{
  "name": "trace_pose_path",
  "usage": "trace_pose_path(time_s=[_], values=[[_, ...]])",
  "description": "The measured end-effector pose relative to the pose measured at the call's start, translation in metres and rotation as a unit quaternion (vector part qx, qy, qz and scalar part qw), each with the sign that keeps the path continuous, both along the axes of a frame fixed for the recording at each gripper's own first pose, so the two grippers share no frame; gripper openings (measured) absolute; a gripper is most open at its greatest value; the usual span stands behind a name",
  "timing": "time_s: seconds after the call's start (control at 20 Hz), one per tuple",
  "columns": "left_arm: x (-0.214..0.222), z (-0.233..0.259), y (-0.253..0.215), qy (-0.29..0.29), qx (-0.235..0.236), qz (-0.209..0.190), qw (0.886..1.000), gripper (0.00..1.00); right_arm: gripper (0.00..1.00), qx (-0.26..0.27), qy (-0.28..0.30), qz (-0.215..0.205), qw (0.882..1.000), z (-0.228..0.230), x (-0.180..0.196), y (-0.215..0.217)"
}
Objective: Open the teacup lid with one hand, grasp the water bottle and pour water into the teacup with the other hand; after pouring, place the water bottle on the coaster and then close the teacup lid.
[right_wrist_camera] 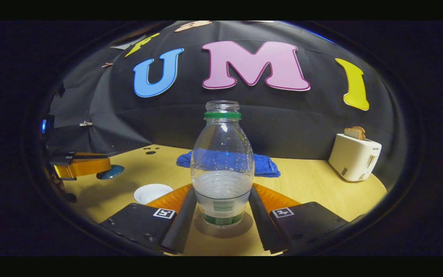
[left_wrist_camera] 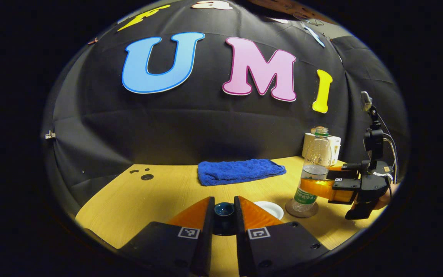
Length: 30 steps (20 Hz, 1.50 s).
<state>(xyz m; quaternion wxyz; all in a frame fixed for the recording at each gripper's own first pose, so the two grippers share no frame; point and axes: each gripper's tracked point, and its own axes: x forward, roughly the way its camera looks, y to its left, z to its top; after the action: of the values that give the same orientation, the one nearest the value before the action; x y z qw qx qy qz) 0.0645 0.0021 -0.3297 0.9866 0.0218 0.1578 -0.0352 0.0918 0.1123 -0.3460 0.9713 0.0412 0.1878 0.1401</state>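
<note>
Your worktop (right_wrist_camera: 313, 181) is the pale wood surface that carries everything, with a blue towel (left_wrist_camera: 240, 171) lying folded toward the back wall and a white toaster (right_wrist_camera: 354, 157) with a slice of bread in its slot at the far right corner. The water bottle (right_wrist_camera: 222, 165) stands upright on the round coaster (right_wrist_camera: 223, 227), uncapped, with a green ring at its neck, and roughly a third full of water. Your right gripper (right_wrist_camera: 222, 209) has its 2 fingers on either side of the bottle's lower body; they look to be touching it, though from here you cannot be sure they press on it, and the left gripper view shows the orange fingers (left_wrist_camera: 315, 187) wrapped at the label. Your left gripper (left_wrist_camera: 224, 215) holds the dark blue teacup lid (left_wrist_camera: 224, 209) by its knob, its 2 fingers closed in on it; in the right gripper view the lid hangs lifted above the worktop. A small white teacup (right_wrist_camera: 153, 192) sits open on the worktop just left of the bottle, between your 2 grippers.
</note>
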Motion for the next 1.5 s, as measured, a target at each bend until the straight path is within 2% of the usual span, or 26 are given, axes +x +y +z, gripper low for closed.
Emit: trace_pose_path(time_s=[0.05,0.15,0.2,0.25,0.45,0.5,0.55,0.6,0.65,0.8,0.85,0.9,0.95,1.05,1.1,1.15,1.2,1.25,1.3,1.5], values=[[0.002,0.0,-0.002,0.0,0.001,-0.001,1.0,0.34,0.76,0.001,0.0,-0.001,1.0,0.001,-0.001,-0.001],[0.004,0.001,-0.006,0.0,-0.003,-0.005,1.0,0.34,0.79,-0.01,0.01,-0.002,1.0,-0.006,-0.004,-0.003],[0.006,0.0,-0.008,0.0,-0.007,-0.007,1.0,0.27,0.81,-0.013,0.02,0.003,1.0,-0.011,-0.008,-0.002],[0.008,0.0,-0.011,0.001,-0.01,-0.009,1.0,0.31,0.81,-0.008,0.029,0.008,1.0,-0.015,-0.012,0.001],[0.017,-0.005,-0.027,0.001,-0.02,-0.02,1.0,0.27,0.92,-0.002,0.06,0.007,0.998,-0.029,-0.026,0.001],[0.02,-0.008,-0.033,0.001,-0.023,-0.024,0.999,0.27,0.97,-0.004,0.068,0.006,0.998,-0.032,-0.033,0.0],[0.023,-0.01,-0.038,0.001,-0.026,-0.028,0.999,0.3,0.97,-0.004,0.076,0.006,0.997,-0.034,-0.041,-0.002],[0.025,-0.014,-0.043,0.003,-0.028,-0.032,0.999,0.31,0.92,-0.009,0.083,0.005,0.996,-0.038,-0.049,-0.004],[0.027,-0.016,-0.048,0.005,-0.03,-0.035,0.999,0.27,0.97,-0.01,0.088,0.003,0.996,-0.039,-0.057,-0.006],[0.032,-0.026,-0.06,0.011,-0.034,-0.043,0.998,0.31,0.97,-0.001,0.11,0.001,0.994,-0.04,-0.084,-0.008],[0.033,-0.027,-0.063,0.011,-0.034,-0.047,0.998,0.31,0.92,0.001,0.113,-0.001,0.994,-0.038,-0.089,-0.01],[0.034,-0.03,-0.064,0.012,-0.032,-0.048,0.998,0.31,0.97,-0.001,0.114,-0.004,0.993,-0.036,-0.091,-0.014],[0.034,-0.033,-0.065,0.014,-0.03,-0.051,0.998,0.27,0.96,-0.003,0.115,-0.005,0.993,-0.034,-0.093,-0.018],[0.035,-0.038,-0.068,0.017,-0.026,-0.054,0.998,0.27,0.97,-0.006,0.115,-0.015,0.993,-0.031,-0.095,-0.029],[0.036,-0.041,-0.068,0.018,-0.025,-0.055,0.998,0.31,0.92,-0.006,0.113,-0.021,0.993,-0.029,-0.094,-0.033],[0.038,-0.043,-0.068,0.019,-0.024,-0.055,0.998,0.31,0.97,-0.004,0.113,-0.027,0.993,-0.028,-0.093,-0.038],[0.038,-0.046,-0.068,0.019,-0.024,-0.055,0.998,0.31,0.92,0.001,0.114,-0.033,0.993,-0.027,-0.093,-0.041],[0.039,-0.047,-0.069,0.02,-0.025,-0.056,0.998,0.31,0.92,0.005,0.115,-0.038,0.993,-0.027,-0.093,-0.043],[0.04,-0.05,-0.07,0.022,-0.026,-0.057,0.998,0.31,0.97,0.004,0.115,-0.043,0.992,-0.027,-0.092,-0.046],[0.041,-0.056,-0.073,0.027,-0.018,-0.062,0.998,0.31,0.97,0.0,0.111,-0.045,0.993,-0.025,-0.091,-0.046]])
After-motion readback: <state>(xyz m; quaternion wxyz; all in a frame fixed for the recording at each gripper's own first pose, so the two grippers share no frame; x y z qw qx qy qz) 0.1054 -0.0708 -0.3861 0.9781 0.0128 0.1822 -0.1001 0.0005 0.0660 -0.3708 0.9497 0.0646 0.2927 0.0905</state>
